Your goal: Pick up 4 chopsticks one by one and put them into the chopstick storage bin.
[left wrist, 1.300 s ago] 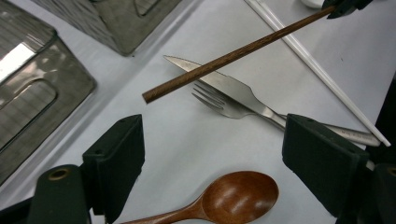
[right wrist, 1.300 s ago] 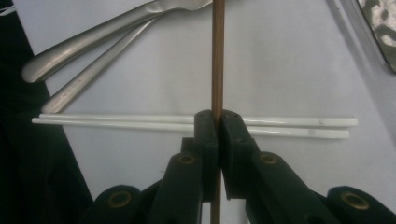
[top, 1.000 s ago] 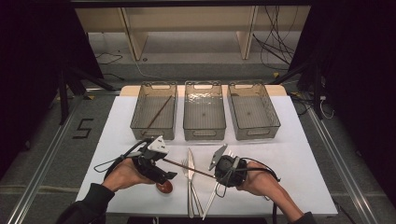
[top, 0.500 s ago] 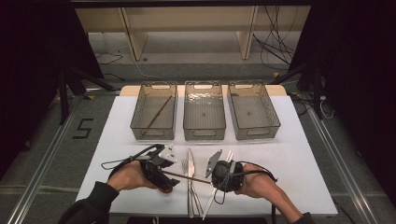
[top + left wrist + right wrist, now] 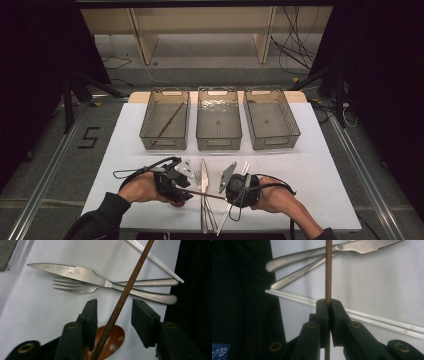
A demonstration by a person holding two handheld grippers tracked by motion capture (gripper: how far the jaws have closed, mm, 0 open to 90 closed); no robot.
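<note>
Right now the work is a handover of a brown wooden chopstick (image 5: 207, 194), which spans the gap between the two grippers low in the middle of the high view, above the white counter (image 5: 320, 170). The right gripper (image 5: 328, 305) has its fingers pressed together on the stick, pinching it near one end. The left gripper (image 5: 114, 315) has just been closing its fingers; they stand apart on either side of the stick, which runs diagonally between them, and the pads do not press on it yet.

To do this well, I judge that the left fingers should finish closing squarely across the stick, so that it sits in the middle of the pads and not at their tips. The stick crosses the left gripper at a slant, so a slight turn of that hand would give a firmer hold. The right gripper ought to keep its pinch until the left one is firm, or the stick may drop onto the knife (image 5: 75, 272) and fork (image 5: 72, 285) lying below, beside a white chopstick (image 5: 160, 261) and a wooden spoon (image 5: 113, 338). Another brown stick lies in the left bin (image 5: 165, 140) of three, upper centre, so that is likely where this one goes.
</note>
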